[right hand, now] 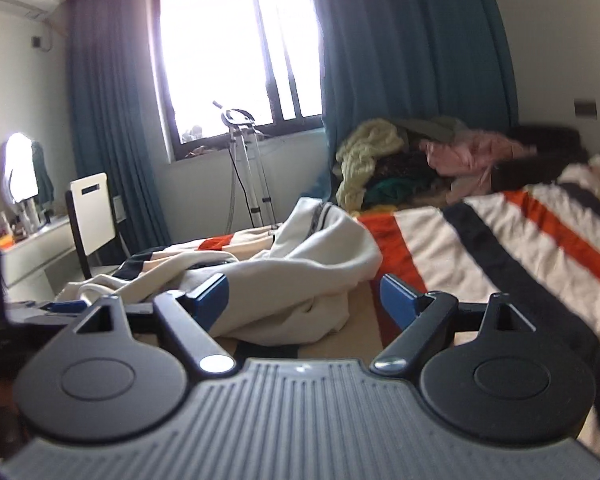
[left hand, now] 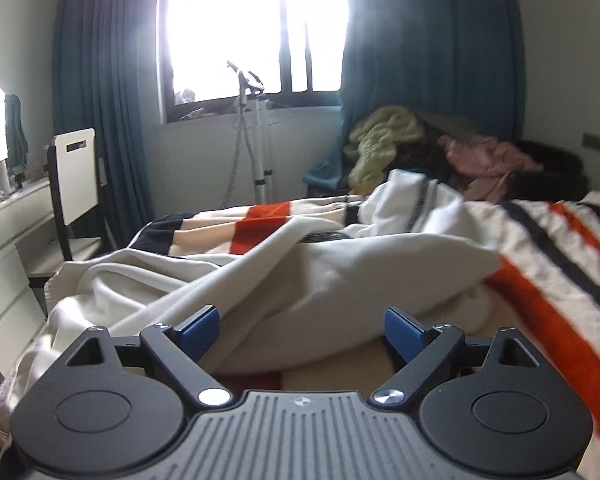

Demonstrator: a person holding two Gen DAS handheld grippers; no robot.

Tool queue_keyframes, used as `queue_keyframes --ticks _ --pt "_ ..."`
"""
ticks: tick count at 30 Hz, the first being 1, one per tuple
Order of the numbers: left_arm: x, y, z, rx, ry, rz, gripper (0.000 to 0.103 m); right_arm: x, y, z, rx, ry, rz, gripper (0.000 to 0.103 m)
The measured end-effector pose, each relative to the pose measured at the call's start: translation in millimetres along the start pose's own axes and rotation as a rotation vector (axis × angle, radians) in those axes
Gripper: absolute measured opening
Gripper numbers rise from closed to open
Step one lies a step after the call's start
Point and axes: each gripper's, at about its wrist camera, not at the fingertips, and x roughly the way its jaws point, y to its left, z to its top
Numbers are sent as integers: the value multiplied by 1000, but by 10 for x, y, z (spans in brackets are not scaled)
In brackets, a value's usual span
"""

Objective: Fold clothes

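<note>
While both the left gripper (left hand: 302, 330) and right gripper (right hand: 304, 300) stand spread wide with nothing between the fingers, the cream garment (left hand: 260, 272) lies rumpled and bunched on the striped blanket (right hand: 500, 240). Risk: a pinch grabs several layers or blanket too, so any fold drags crooked. Motion blur hides seams.

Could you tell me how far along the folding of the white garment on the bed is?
Nothing looks folded yet: the white garment lies rumpled on the striped blanket. Nothing is in hand either; the left gripper and right gripper are both open, with the cloth just ahead of their fingers. Grasping, spreading and folding all remain, and more clothes are piled behind.
</note>
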Motion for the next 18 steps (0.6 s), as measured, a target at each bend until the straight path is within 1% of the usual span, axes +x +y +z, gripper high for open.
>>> queue_keyframes --ticks 1,5,7,9,12,14,15,16,17,18 --pt "167 -25 50 7 2 12 91 52 -38 -8 23 12 4 84" --pt "837 -125 252 34 10 59 91 366 -192 -105 102 142 -29 84" --pt "1172 -175 353 47 14 82 91 531 -281 -183 142 186 -39 85" --pt "1536 -233 465 68 25 124 91 703 -326 -263 166 221 -37 85" --pt "1994 -265 577 50 72 61 88 944 -306 -369 158 249 -34 84" --pt "2219 -345 611 74 85 45 87 1071 -292 -430 160 257 -23 84" --pt "2309 -394 627 96 94 37 85 1114 -309 -457 180 257 -5 84" --pt "2393 -446 638 114 107 38 79 1157 -326 -485 201 257 13 84" --pt "2475 -498 649 130 121 40 78 1200 -343 -512 221 257 31 84" --pt "2533 -544 649 137 130 43 78 1230 -358 -530 237 267 30 84"
